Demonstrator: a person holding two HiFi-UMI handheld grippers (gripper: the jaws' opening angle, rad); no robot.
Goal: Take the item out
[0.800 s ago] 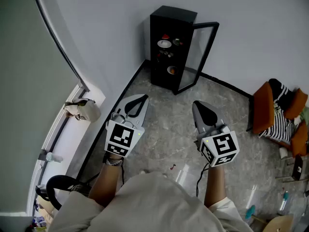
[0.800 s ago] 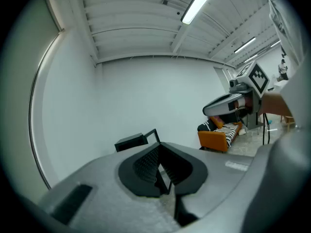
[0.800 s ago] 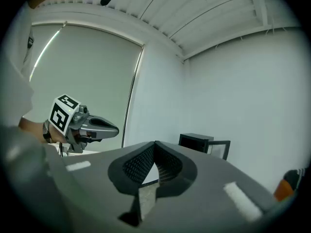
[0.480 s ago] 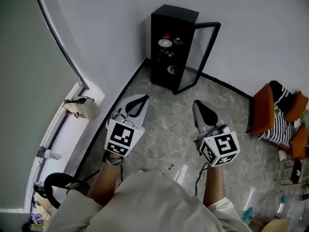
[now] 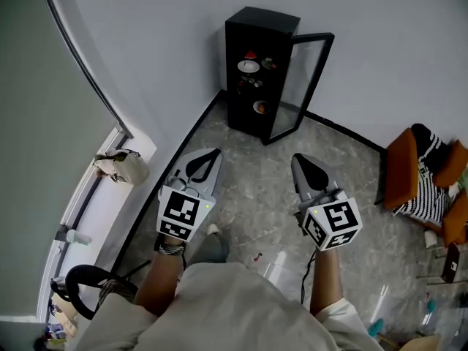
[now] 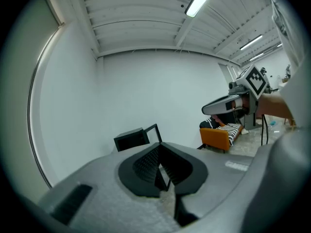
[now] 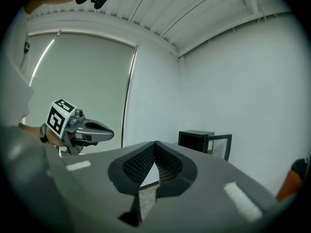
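A black cabinet (image 5: 257,31) stands against the far wall with its glass door (image 5: 306,86) swung open to the right. On its shelves sit small dishes: a white bowl with a red piece (image 5: 248,65) and an orange bowl (image 5: 261,107) lower down. My left gripper (image 5: 211,153) and right gripper (image 5: 299,158) hover side by side over the floor, well short of the cabinet, both shut and empty. The left gripper view shows its closed tips (image 6: 159,144) aimed at the cabinet (image 6: 131,139). In the right gripper view the cabinet (image 7: 197,139) lies ahead of the closed tips (image 7: 155,143).
An orange chair with a striped cloth (image 5: 420,178) stands at the right. A window sill with a beige bag (image 5: 121,167) runs along the left wall. A black curved object (image 5: 86,278) sits at lower left. The person's foot (image 5: 212,243) shows between the grippers.
The person's foot has come forward into view between the arms. The left gripper has dropped slightly lower and to the left. The right gripper has barely moved.
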